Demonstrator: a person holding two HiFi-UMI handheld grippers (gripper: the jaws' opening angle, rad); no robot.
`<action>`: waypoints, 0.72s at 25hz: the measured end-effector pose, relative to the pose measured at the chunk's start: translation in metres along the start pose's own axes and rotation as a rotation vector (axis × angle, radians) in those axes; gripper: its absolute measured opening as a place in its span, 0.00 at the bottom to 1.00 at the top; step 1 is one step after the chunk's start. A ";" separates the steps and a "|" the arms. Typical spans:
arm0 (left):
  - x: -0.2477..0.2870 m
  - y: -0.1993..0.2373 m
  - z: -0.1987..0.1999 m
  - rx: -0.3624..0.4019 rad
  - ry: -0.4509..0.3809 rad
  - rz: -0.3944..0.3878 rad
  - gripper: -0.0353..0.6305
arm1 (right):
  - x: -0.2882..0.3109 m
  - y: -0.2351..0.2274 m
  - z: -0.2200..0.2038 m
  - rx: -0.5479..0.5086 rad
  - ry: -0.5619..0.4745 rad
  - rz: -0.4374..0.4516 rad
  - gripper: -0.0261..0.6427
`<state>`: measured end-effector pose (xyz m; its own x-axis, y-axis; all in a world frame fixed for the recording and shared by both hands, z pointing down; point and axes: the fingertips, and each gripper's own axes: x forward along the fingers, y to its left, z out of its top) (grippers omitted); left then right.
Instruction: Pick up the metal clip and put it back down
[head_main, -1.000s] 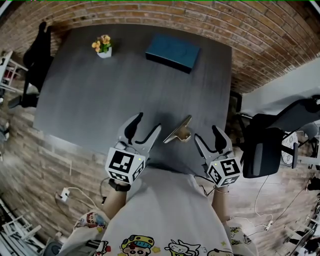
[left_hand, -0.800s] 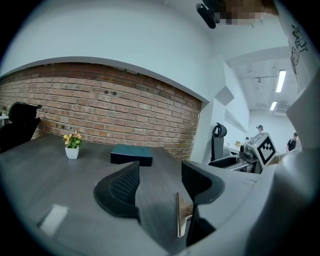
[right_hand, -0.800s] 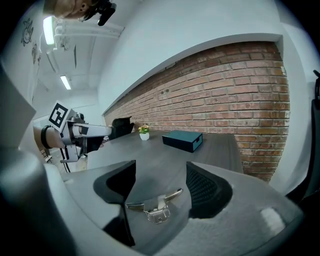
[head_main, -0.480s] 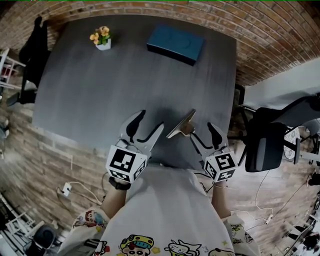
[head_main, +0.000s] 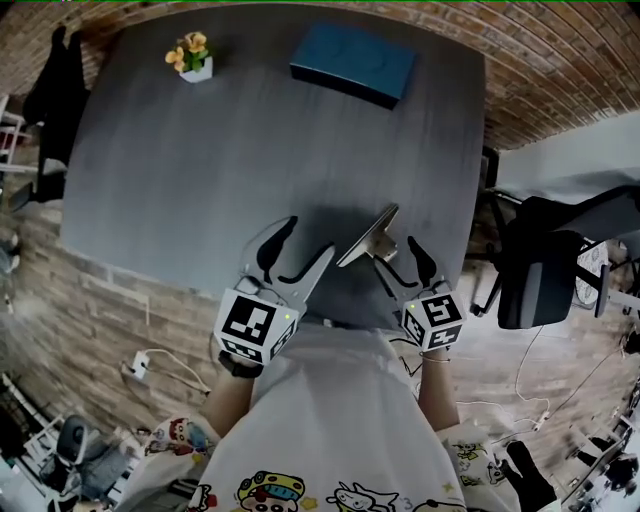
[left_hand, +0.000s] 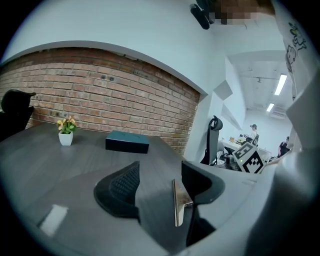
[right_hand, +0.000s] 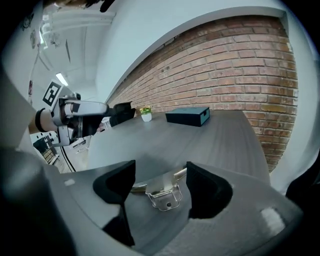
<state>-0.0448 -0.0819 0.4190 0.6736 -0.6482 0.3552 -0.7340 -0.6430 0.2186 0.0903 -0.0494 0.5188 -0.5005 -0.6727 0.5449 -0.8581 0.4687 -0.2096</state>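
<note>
Head view shows the metal clip (head_main: 368, 238) lying on the grey table (head_main: 230, 150), close to the table's near edge and toward its right side. The right gripper (head_main: 398, 257) is at that edge, its jaws spread wide on either side of the clip's handle, pads not pressing on it. The left gripper (head_main: 309, 237) is over the same near edge, jaws wide and holding nothing. A dark blue box (head_main: 352, 63) and a potted flower (head_main: 192, 57) stand along the table's far edge.

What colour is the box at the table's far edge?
Dark teal box; clearest in the head view.
</note>
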 end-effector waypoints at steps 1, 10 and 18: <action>0.002 0.000 -0.001 -0.001 0.003 -0.003 0.45 | 0.003 0.000 -0.004 -0.007 0.009 0.003 0.51; 0.017 -0.001 -0.009 -0.011 0.027 -0.029 0.45 | 0.025 -0.001 -0.028 -0.097 0.083 0.042 0.53; 0.021 -0.001 -0.019 -0.022 0.044 -0.036 0.45 | 0.037 0.004 -0.042 -0.187 0.143 0.081 0.53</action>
<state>-0.0312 -0.0872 0.4435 0.6953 -0.6060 0.3864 -0.7117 -0.6557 0.2521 0.0728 -0.0482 0.5719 -0.5344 -0.5467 0.6446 -0.7729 0.6248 -0.1108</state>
